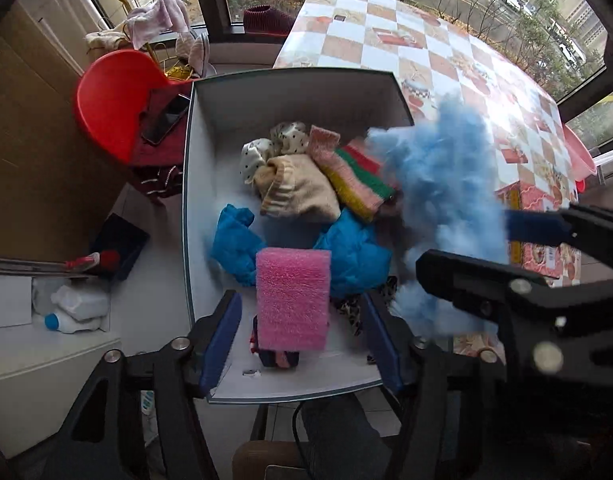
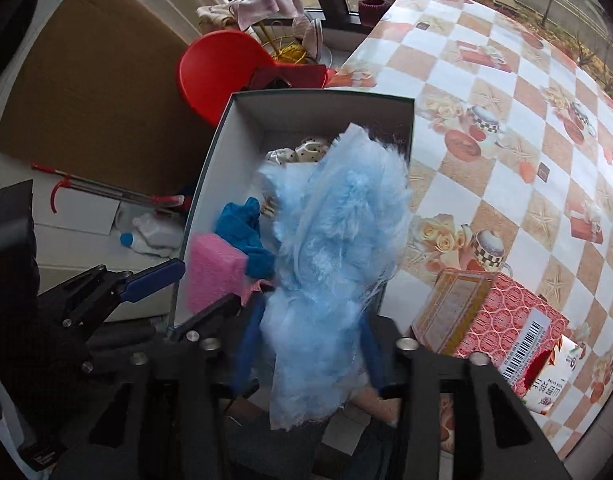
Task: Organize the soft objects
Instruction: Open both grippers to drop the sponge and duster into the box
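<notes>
A white open box (image 1: 210,128) holds soft things: a cream knit piece (image 1: 294,190), a pink-green-yellow striped knit (image 1: 356,176), polka-dot cloth (image 1: 282,140) and blue cloth (image 1: 236,240). My left gripper (image 1: 302,340) is open over the box's near end, and a pink sponge (image 1: 292,298) hangs free between its fingers. My right gripper (image 2: 310,344) is shut on a fluffy light-blue item (image 2: 338,232) above the box's right side (image 2: 410,128). The sponge (image 2: 214,268) and fluffy item (image 1: 446,184) show in both views.
A checkered tablecloth table (image 2: 506,120) lies right of the box, with a red patterned carton (image 2: 490,316) on it. A red plastic chair (image 1: 110,96) with a phone (image 1: 166,118) stands to the left. Bottles (image 1: 78,308) and a cardboard sheet (image 2: 90,92) lie on the floor.
</notes>
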Available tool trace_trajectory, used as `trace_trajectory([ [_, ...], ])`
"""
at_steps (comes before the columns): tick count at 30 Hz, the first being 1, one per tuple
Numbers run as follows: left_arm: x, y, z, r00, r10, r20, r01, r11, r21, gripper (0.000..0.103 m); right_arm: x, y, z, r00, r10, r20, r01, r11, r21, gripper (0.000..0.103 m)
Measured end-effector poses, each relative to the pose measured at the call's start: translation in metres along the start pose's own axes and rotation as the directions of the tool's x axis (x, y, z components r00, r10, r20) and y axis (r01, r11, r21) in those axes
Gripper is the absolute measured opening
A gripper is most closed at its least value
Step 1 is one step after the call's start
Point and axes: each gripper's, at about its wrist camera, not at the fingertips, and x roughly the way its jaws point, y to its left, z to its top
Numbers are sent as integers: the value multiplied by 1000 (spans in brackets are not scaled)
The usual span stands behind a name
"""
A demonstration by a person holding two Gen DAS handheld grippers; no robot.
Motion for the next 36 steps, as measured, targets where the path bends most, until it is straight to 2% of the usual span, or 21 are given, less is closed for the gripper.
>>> trace_trajectory([
  [1,2,0,-1,1000,9,-3,-9,1000,6,80,2,1,1,1000,-6,-8,6,1000,-2,86],
  [4,3,2,-4,1000,15,13,-15,1000,4,82,0,-1,1,1000,-9,-8,9,1000,9,86],
  [6,-4,6,-4,998,7,57,-6,1000,-14,82,-5,-5,2,1000,-24,1,24,1000,16,86],
  [7,-9,8,-4,996,22,86,-20,999,-26,82,-7,-7,2,1000,-26,4,25,999,22,98],
  [8,-13,9,-2,993,50,106,-46,998,-40,82,-10,-8,1,999,-30,10,30,999,29,103],
  [10,-18,14,2,989,84,120,-76,995,-69,82,-20,-11,-1,999,-37,29,36,999,39,103],
  [14,-8,29,14,999,-26,25,29,994,-102,82,-35,-13,-2,996,-67,52,64,997,49,103],
  [21,-8,29,10,1000,20,14,-18,996,-92,82,-39,-7,-1,995,-95,44,93,995,44,103],
  [36,-4,40,5,1000,24,-8,-24,992,-123,82,-28,7,0,995,-102,15,101,995,18,103],
])
